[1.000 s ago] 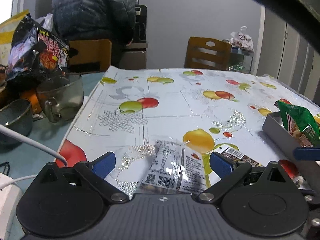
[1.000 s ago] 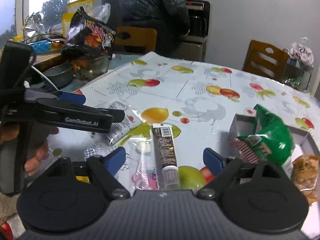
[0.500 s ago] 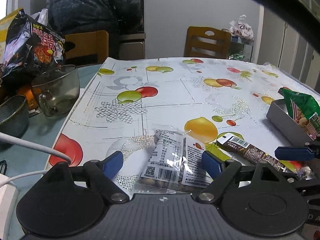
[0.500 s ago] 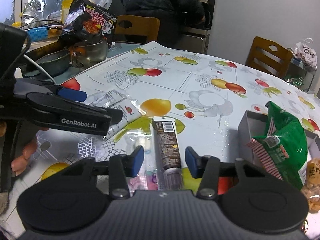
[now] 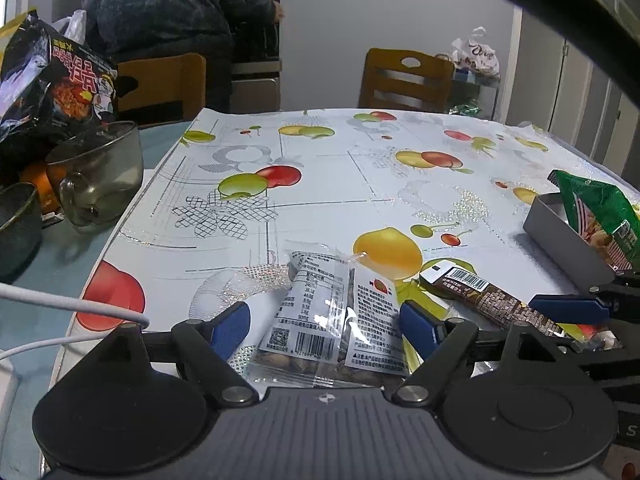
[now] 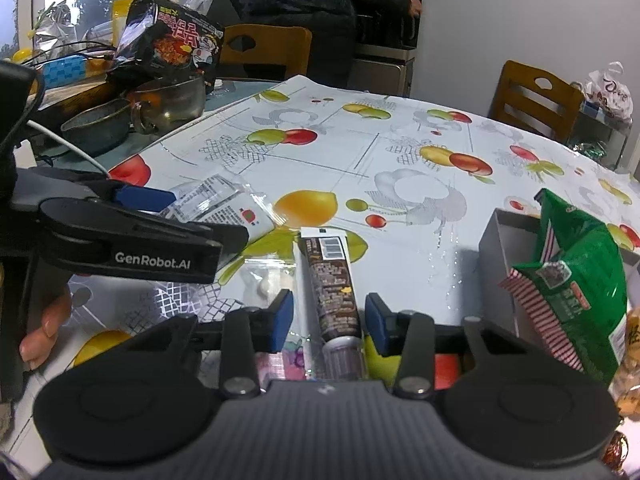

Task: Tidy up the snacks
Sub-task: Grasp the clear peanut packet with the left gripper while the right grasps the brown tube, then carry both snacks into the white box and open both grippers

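A clear packet of nuts with white labels [image 5: 336, 312] lies on the fruit-print tablecloth between the blue pads of my left gripper [image 5: 324, 326], which is open around it. The packet also shows in the right wrist view [image 6: 224, 204]. A long brown chocolate bar [image 6: 330, 284] lies between the pads of my right gripper [image 6: 328, 320], whose jaws stand narrow around it with a small gap each side. The bar also shows in the left wrist view [image 5: 480, 292]. A grey box [image 6: 496, 256] at the right holds a green snack bag [image 6: 576, 280].
A small clear packet with a white candy [image 6: 268, 284] lies left of the bar. A glass mug [image 5: 100, 176], a dark bowl [image 5: 16, 228], a black noodle bag [image 5: 52, 84] and white cables [image 5: 60, 304] crowd the left edge. Wooden chairs [image 5: 404, 80] and a person stand behind.
My right gripper's jaws have narrowed from wide open to close around the chocolate bar. My left gripper has lowered and moved forward over the nut packet, its jaws slightly closer together.
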A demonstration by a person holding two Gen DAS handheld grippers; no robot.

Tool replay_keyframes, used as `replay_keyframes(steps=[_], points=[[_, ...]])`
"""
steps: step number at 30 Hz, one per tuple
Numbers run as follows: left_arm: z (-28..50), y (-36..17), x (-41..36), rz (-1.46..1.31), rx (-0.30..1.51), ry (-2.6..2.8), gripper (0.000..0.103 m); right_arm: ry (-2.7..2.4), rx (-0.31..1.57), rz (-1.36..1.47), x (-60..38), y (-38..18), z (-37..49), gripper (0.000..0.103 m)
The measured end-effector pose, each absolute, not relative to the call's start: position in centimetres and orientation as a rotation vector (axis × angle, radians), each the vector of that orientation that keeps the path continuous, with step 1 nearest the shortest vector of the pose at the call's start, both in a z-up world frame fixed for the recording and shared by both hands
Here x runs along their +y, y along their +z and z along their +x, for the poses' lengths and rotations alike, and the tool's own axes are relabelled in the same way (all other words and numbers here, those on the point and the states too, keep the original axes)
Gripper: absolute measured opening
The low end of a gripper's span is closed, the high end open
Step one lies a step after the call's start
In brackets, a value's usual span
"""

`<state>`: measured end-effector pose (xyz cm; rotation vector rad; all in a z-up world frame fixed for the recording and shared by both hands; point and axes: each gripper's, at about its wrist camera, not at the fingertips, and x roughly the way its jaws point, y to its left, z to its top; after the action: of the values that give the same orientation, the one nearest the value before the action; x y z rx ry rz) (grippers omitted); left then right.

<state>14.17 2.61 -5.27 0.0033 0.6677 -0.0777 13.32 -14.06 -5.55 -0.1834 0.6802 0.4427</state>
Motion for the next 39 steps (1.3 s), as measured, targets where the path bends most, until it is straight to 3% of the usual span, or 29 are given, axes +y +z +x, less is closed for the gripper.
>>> replay_keyframes(steps=[4, 13, 17, 24, 39], points=[[14.2, -5.4, 2.4, 0.006, 0.676, -0.096, 0.075, 0.437, 0.694, -0.164, -14.2, -5.6, 13.7, 0.04], [14.4, -5.7, 2.1, 0.038, 0.683, -0.082, 0.075, 0.431, 0.695, -0.16, -14.2, -5.8, 13.7, 0.039], [14.3, -5.6, 2.2, 0.038, 0.675, -0.08, 0.069, 0.437, 0.677, -0.19, -13.9, -5.8, 13.3, 0.022], [13.9, -5.3, 2.6, 0.024, 0.643, -0.062, 0.063, 0.433, 0.672, -0.136, -14.7, -5.4, 12.7, 0.022], [9.9, -2.0, 2.5, -0.02, 0.438, -0.099, 0.062, 0.518, 0.611, -0.116, -17.1, -2.5, 6.7, 0.022]])
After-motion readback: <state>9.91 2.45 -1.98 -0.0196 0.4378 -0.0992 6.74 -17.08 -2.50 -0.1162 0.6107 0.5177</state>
